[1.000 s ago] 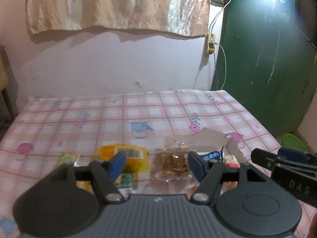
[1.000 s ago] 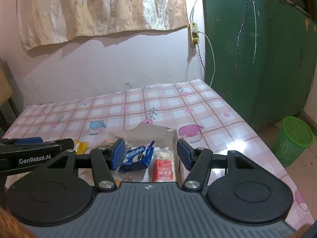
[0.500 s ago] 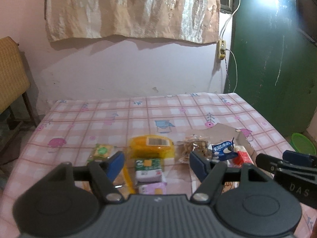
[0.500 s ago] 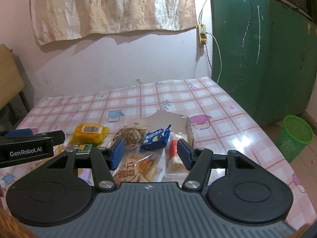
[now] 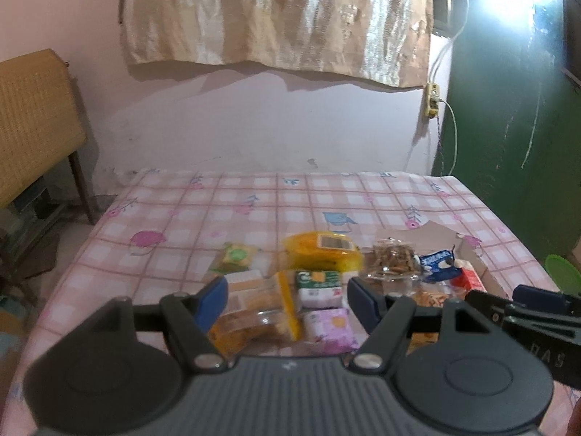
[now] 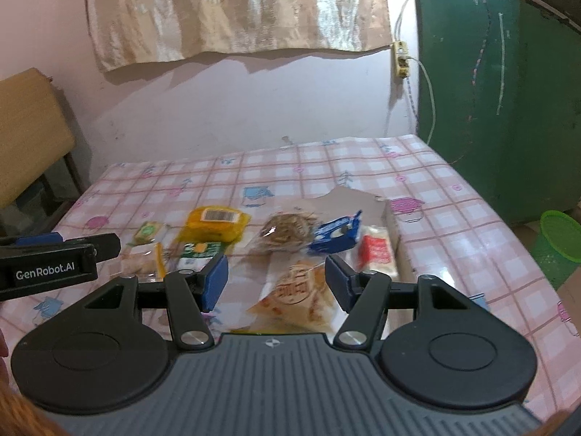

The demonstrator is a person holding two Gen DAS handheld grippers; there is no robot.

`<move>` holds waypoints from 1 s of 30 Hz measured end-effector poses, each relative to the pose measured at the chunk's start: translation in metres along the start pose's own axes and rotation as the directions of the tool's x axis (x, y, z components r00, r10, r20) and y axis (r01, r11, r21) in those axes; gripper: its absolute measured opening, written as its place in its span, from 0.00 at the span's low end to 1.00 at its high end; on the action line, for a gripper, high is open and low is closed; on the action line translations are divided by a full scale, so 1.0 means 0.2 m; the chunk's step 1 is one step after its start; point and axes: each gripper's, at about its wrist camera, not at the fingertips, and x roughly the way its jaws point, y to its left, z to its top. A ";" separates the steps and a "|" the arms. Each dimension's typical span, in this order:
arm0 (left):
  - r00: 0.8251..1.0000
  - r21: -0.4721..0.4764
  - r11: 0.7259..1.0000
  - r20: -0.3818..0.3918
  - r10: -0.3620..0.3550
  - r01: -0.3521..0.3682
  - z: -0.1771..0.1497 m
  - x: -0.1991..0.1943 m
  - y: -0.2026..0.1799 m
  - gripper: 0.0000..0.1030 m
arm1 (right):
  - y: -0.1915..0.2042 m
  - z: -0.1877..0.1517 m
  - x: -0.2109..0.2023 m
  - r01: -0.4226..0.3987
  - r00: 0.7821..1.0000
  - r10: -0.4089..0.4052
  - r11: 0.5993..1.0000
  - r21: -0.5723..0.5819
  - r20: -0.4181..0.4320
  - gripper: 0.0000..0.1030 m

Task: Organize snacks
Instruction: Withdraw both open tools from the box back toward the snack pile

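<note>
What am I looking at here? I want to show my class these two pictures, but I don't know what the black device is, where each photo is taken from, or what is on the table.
No robot: a person holds a hand-held gripper in each hand, each with a camera looking along its two blue-padded fingers. One picture comes from the left hand-held gripper, the other from the right hand-held gripper; each also shows the other's tip at its edge. Both stand open above the table and hold nothing.

On the pink checked tablecloth lie snacks: a yellow packet, a small green packet, a green and white carton, a clear bag of brown sticks, a blue packet, a red and white packet and an orange bag. A green basket stands on the floor.
</note>
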 end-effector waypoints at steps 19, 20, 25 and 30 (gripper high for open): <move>0.998 -0.049 0.998 -0.037 0.044 -0.046 -0.21 -0.07 0.26 0.72 | 0.24 -0.15 0.04 -0.109 0.992 0.108 0.994 -0.024 -0.063 0.76; 0.998 -0.052 0.997 -0.039 0.047 -0.049 -0.22 -0.06 0.28 0.73 | 0.24 -0.15 0.05 -0.111 0.992 0.110 0.993 -0.024 -0.066 0.76; 0.996 -0.080 0.994 -0.055 0.074 -0.079 -0.26 -0.03 0.36 0.75 | 0.24 -0.16 0.08 -0.118 0.990 0.115 0.993 -0.022 -0.080 0.76; 0.993 -0.110 0.989 -0.074 0.095 -0.103 -0.28 0.02 0.42 0.77 | 0.22 -0.18 0.11 -0.124 0.988 0.122 0.992 -0.019 -0.094 0.76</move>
